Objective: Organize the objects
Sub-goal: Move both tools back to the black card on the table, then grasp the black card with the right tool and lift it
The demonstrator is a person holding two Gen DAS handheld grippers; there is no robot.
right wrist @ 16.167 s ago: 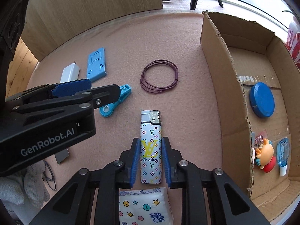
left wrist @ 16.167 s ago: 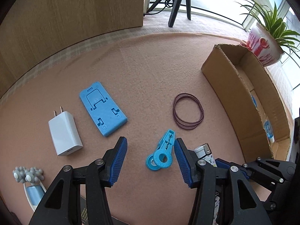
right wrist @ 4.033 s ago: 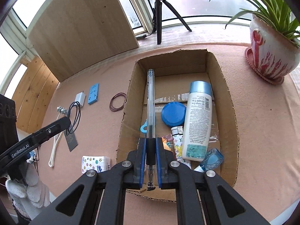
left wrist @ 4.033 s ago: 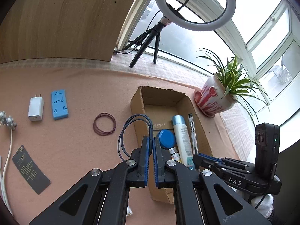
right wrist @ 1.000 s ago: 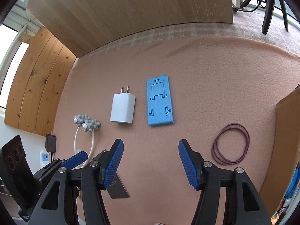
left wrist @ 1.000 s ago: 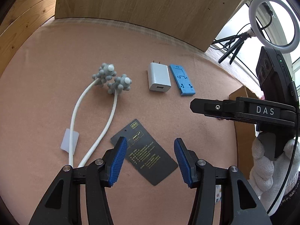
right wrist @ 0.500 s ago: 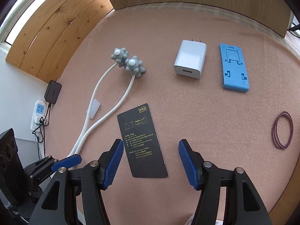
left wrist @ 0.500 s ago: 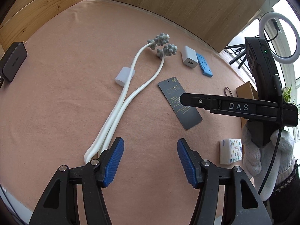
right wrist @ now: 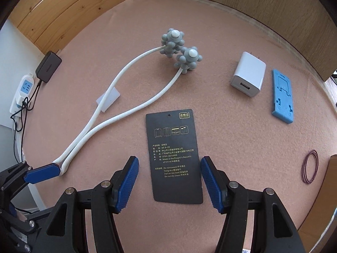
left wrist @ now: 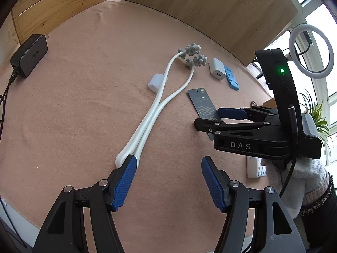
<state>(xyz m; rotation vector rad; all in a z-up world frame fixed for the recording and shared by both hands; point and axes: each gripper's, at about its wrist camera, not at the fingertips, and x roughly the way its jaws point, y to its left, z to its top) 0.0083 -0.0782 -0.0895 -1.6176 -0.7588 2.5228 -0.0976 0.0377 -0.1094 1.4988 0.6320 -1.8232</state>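
A white bent massager (left wrist: 155,107) with two grey knobbed heads (right wrist: 181,50) lies on the pink mat. My left gripper (left wrist: 167,179) is open, its left finger right at the massager's bent end. A black hang tag (right wrist: 173,154) lies flat beside it. My right gripper (right wrist: 169,179) is open with the tag's near end between its fingers. A white charger (right wrist: 248,77), a blue phone stand (right wrist: 283,96) and purple rubber bands (right wrist: 309,166) lie to the right.
A dark power adapter (left wrist: 29,54) sits at the mat's far left edge, with a power strip (right wrist: 22,91) below. A tissue pack (left wrist: 256,166) and cardboard box edge (right wrist: 330,172) are at right. A wooden board (left wrist: 210,10) stands behind.
Both grippers have moved left and lower. The left one now sits at the massager's bent end; the right one has closed in over the black tag.
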